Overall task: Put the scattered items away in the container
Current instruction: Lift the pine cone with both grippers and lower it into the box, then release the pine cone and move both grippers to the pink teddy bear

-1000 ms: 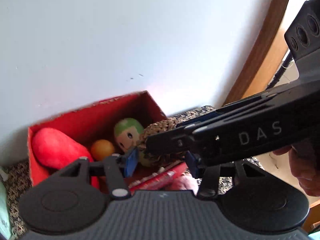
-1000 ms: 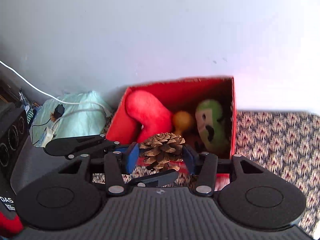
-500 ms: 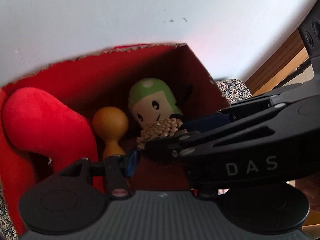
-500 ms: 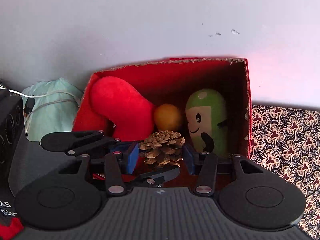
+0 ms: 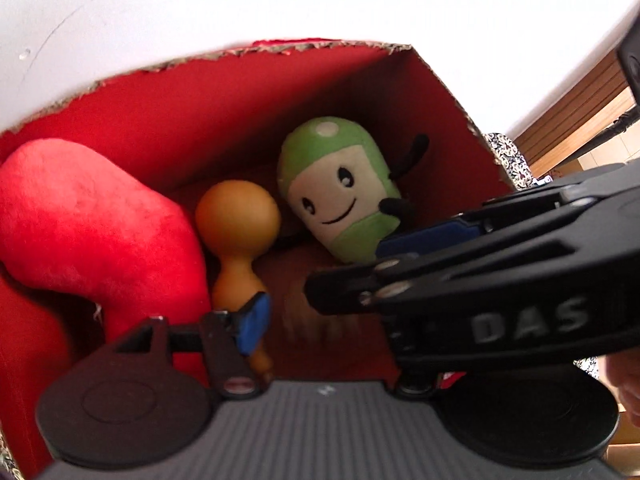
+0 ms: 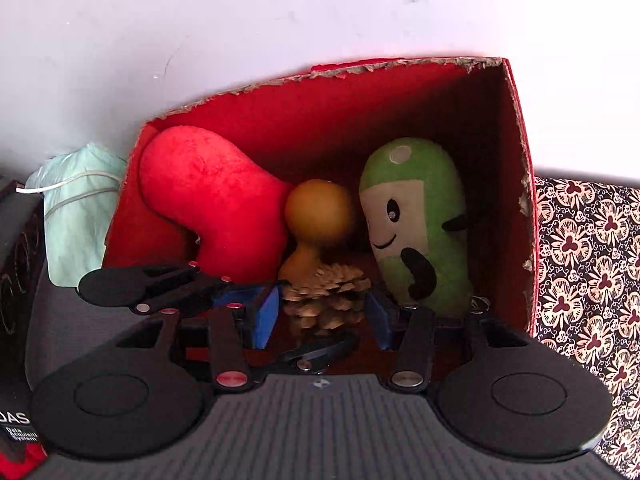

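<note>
The red cardboard box (image 6: 516, 128) stands against the white wall. Inside lie a red plush (image 6: 212, 196), an orange gourd (image 6: 318, 216) and a green plush doll (image 6: 420, 216). My right gripper (image 6: 324, 314) is inside the box with its jaws spread; a pine cone (image 6: 326, 296) lies between the blue pads, blurred, and no longer looks gripped. My left gripper (image 5: 320, 312) is open inside the box beside the gourd (image 5: 238, 220); its right finger is hidden behind the right gripper's body (image 5: 500, 292). The red plush (image 5: 88, 232) and the green doll (image 5: 340, 196) show there too.
A pale green bag (image 6: 76, 212) with a white cord sits left of the box. A dark device (image 6: 16, 292) is at the far left. A floral cloth (image 6: 588, 260) covers the surface right of the box. A wooden frame (image 5: 568, 120) stands at the far right.
Both grippers have moved down into the box. The right gripper's jaws have spread and the pine cone has dropped lower between them.
</note>
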A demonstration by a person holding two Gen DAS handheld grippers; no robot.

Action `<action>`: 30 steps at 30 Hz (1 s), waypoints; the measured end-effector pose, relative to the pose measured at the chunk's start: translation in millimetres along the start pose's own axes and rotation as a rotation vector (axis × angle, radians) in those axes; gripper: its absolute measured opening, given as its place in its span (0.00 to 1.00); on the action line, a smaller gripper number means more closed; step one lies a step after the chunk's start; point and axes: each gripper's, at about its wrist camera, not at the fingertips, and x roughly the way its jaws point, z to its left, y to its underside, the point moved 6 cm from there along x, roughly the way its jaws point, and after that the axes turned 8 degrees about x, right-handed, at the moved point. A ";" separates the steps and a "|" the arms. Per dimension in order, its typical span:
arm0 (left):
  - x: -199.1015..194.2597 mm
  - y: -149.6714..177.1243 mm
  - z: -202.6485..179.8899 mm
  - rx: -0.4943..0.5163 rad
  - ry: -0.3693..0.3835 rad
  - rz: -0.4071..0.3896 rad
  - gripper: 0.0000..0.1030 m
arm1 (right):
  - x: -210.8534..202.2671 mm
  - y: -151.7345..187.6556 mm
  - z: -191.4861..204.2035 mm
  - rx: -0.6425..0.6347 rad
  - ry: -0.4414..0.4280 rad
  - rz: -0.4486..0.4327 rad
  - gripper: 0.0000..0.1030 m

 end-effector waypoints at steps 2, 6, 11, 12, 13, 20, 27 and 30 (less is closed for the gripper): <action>-1.1 0.7 2.3 -0.005 -0.029 0.008 0.66 | -4.0 -0.5 -2.2 0.021 -0.016 -0.010 0.51; -21.9 -0.3 -2.7 0.001 -0.097 -0.034 0.62 | -25.8 0.3 -2.4 0.029 -0.039 -0.077 0.51; -61.6 1.0 -31.0 0.054 -0.169 -0.117 0.62 | -72.8 14.8 -1.4 -0.002 -0.053 -0.193 0.51; -70.1 3.0 -37.5 0.061 -0.166 -0.131 0.62 | -82.7 18.7 -2.2 -0.001 -0.062 -0.214 0.51; -78.6 4.9 -43.9 0.068 -0.163 -0.145 0.62 | -92.3 22.4 -3.8 0.004 -0.069 -0.231 0.51; -91.9 42.0 -105.0 0.152 -0.120 -0.157 0.75 | -143.4 50.8 -28.7 0.037 -0.057 -0.314 0.55; -40.3 86.4 -144.2 0.190 -0.055 -0.036 0.77 | -119.8 92.8 -71.5 0.063 0.051 -0.232 0.55; -11.1 98.2 -152.4 0.189 -0.038 0.015 0.82 | -90.9 107.7 -84.4 0.059 0.088 -0.165 0.61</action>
